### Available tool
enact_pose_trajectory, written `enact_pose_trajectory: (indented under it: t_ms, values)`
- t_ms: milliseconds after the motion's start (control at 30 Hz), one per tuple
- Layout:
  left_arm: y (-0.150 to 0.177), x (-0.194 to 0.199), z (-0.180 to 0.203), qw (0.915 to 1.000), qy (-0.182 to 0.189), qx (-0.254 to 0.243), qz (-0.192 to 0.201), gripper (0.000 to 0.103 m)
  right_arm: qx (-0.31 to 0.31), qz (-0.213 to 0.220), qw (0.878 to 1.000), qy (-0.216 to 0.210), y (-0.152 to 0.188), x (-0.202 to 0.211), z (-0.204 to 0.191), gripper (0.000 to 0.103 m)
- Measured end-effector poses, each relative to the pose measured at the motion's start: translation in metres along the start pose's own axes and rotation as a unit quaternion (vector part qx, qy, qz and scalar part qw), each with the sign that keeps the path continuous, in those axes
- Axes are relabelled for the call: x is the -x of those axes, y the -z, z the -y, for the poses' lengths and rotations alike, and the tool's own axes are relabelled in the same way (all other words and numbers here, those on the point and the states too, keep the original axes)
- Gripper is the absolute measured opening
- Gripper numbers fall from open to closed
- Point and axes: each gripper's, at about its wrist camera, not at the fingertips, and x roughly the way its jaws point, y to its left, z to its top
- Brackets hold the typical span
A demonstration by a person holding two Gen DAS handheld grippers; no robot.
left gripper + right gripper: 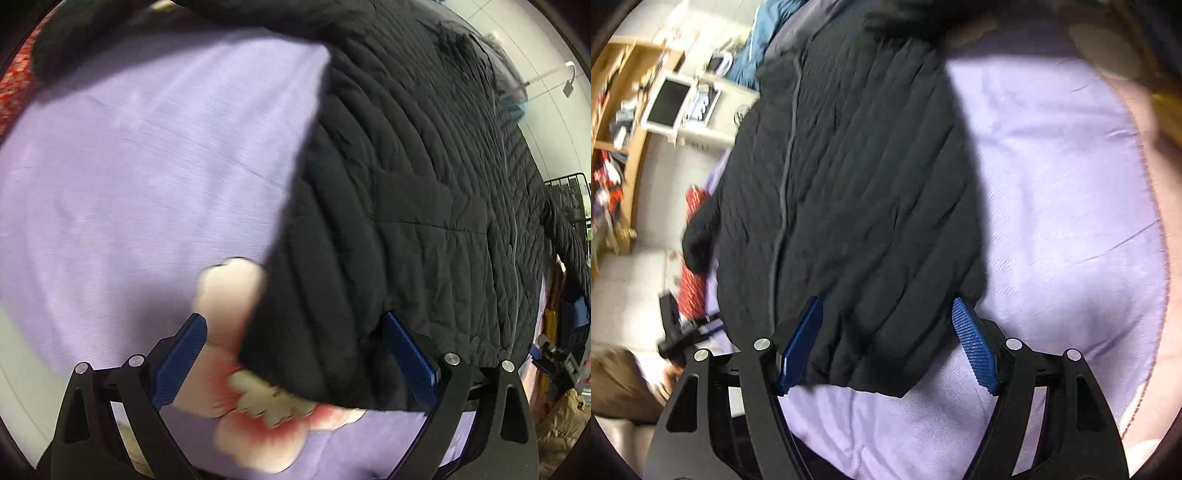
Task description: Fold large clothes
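Black quilted jacket (424, 192) lay flat on the lavender bedsheet (129, 184) — long axis ran away from both cameras, hem nearest the grippers, collar end far off. In the right wrist view the zipper line ran lengthwise up the garment.

Left gripper (295, 354): fingers spread wide, a hem corner lay between the blue pads (181, 354), not pinched. A pink flower print (258, 417) on the sheet showed under that corner.

Right gripper (886, 343): fingers spread, hem edge between them, pads not pressing it.

A black wire rack (569, 199) stood at the far right; contents too blurred to tell.
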Motion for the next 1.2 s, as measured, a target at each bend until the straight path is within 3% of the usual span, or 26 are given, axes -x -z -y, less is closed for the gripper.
enact_pose_trajectory:
  t_ms: [33,167,200,267,333,400,500,567,667,767,867,967,1067,1133,1200]
  values:
    - [-0.001,-0.006,0.003,1.0,0.005,0.003,-0.006,0.094,-0.001,0.0,1.0,0.006,0.003,-0.003,-0.001,0.071]
    - [-0.002,-0.02,0.019,0.9995,-0.026,-0.011,-0.012,0.095,-0.038,0.0,0.999,0.023,0.0,-0.011,0.004,0.037]
    - [-0.003,-0.02,0.023,0.9995,-0.022,-0.017,-0.015,0.09,-0.04,0.0,0.999,0.021,0.0,-0.009,0.004,0.025]
    - [-0.004,-0.013,0.027,0.9994,-0.004,-0.03,-0.017,0.068,-0.041,0.008,0.999,0.012,0.001,0.001,-0.001,0.014]
    - [-0.003,-0.004,0.031,0.999,0.011,-0.039,-0.02,0.034,-0.029,0.019,0.999,0.007,0.006,0.015,-0.007,0.009]
    - [0.0,0.012,0.037,0.9978,0.015,-0.064,-0.009,0.019,-0.006,0.028,1.0,0.001,0.01,0.039,-0.025,0.007]
    - [0.005,0.043,0.045,0.9955,0.033,-0.089,0.001,0.013,0.015,0.029,0.999,-0.014,0.019,0.072,-0.051,0.005]
    - [0.008,0.069,0.048,0.9929,0.046,-0.109,0.008,0.012,0.047,0.02,0.999,0.011,0.03,0.094,-0.072,0.004]
    - [0.019,0.092,0.042,0.99,0.03,-0.138,-0.003,0.011,0.063,-0.005,0.997,0.036,0.052,0.109,-0.081,0.004]
    - [0.029,0.092,0.026,0.9904,0.02,-0.134,-0.027,0.011,0.08,-0.04,0.994,0.065,0.077,0.106,-0.083,0.004]
    - [0.046,0.066,0.012,0.9893,-0.02,-0.136,-0.05,0.011,0.072,-0.09,0.989,0.089,0.101,0.084,-0.075,0.004]
    - [0.054,0.027,-0.001,0.9916,-0.051,-0.095,-0.071,0.019,0.051,-0.103,0.987,0.115,0.108,0.055,-0.062,0.006]
    - [0.052,0.006,-0.005,0.9931,-0.065,-0.068,-0.07,0.035,0.033,-0.11,0.985,0.13,0.097,0.042,-0.061,0.014]
    - [0.051,0.007,-0.011,0.9935,-0.073,-0.057,-0.065,0.049,0.033,-0.104,0.985,0.136,0.089,0.049,-0.063,0.026]
    - [0.049,0.019,-0.019,0.9939,-0.08,-0.059,-0.047,0.055,0.038,-0.087,0.984,0.152,0.082,0.064,-0.063,0.037]
